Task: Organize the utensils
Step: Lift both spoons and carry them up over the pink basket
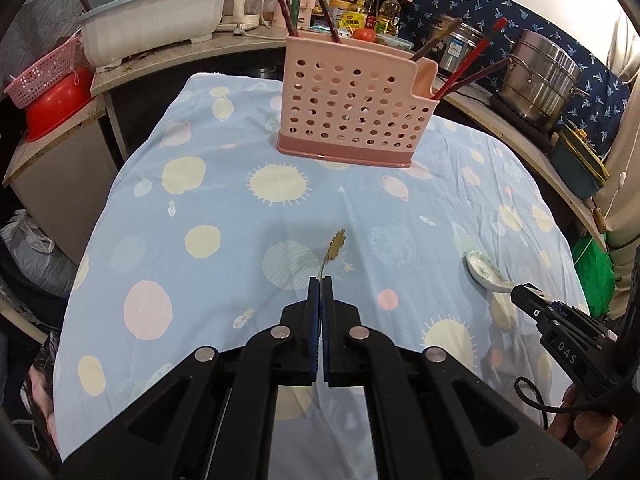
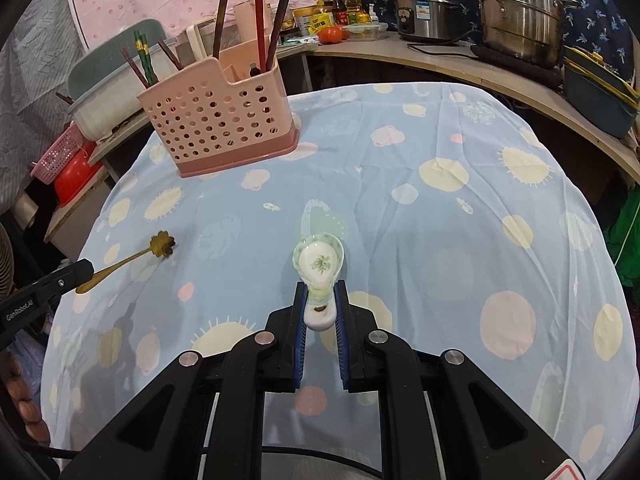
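left gripper [image 1: 320, 280]: jaws pinch thin brass spoon [image 1: 334, 248] handle, light, slippery, I grip mid-handle | right gripper [image 2: 320, 292]: jaws clamp ceramic spoon [image 2: 320, 266] handle, brittle, glazed | both low over tablecloth [image 2: 400, 168], holder [image 2: 218, 120] beyond

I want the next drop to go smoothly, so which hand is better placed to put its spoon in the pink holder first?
Probably left. The left gripper is shut on the gold spoon, with the holder nearly straight ahead. The right gripper grips the ceramic spoon, but the holder sits off to its left.
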Tool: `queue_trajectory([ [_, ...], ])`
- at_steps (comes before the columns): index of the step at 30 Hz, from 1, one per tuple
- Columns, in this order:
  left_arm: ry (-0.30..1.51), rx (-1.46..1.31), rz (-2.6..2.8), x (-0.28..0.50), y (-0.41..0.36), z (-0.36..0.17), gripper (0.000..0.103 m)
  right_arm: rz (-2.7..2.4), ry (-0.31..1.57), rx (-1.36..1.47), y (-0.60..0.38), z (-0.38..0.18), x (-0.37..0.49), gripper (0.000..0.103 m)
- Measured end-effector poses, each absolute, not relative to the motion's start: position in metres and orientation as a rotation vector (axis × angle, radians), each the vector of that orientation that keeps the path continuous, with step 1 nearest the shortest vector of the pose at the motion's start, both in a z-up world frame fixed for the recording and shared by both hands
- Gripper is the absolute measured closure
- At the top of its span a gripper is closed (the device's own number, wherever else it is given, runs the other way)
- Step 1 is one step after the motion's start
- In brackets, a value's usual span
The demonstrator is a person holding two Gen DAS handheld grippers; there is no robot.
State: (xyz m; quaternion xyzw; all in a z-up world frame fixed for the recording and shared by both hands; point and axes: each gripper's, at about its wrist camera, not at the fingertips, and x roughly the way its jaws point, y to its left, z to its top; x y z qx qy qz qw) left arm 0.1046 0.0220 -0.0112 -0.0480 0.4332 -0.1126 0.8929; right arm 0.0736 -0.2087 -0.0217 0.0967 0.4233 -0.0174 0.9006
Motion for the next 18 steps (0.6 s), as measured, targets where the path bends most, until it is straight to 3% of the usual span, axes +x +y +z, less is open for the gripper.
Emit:
queue_trajectory([
  [18, 0.846, -0.084, -0.261, 0.105, 0.015, 0.032, 0.103, -0.028, 0.814, 0.234, -0.214, 0.005, 0.069, 0.092],
])
